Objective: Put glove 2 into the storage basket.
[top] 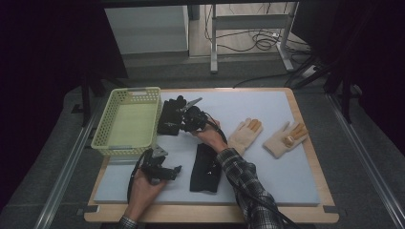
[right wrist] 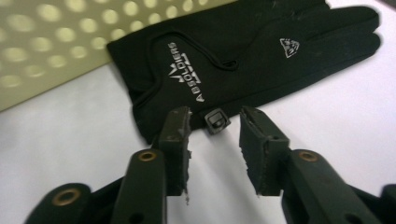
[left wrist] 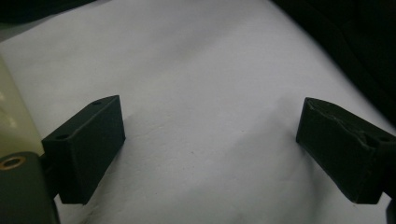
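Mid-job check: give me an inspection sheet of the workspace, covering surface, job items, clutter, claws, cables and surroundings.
Surface: grey mat on a wooden table.
Job's things: black glove lies flat beside the yellow basket; the basket looks empty.
Clutter: second black glove and two tan gloves lie on the mat.
Claws: right claw partly open, at the black glove's cuff tab; left claw open wide over bare mat.
Cables: cable trails from the left claw.
Surroundings: metal frame and floor wires beyond the table.
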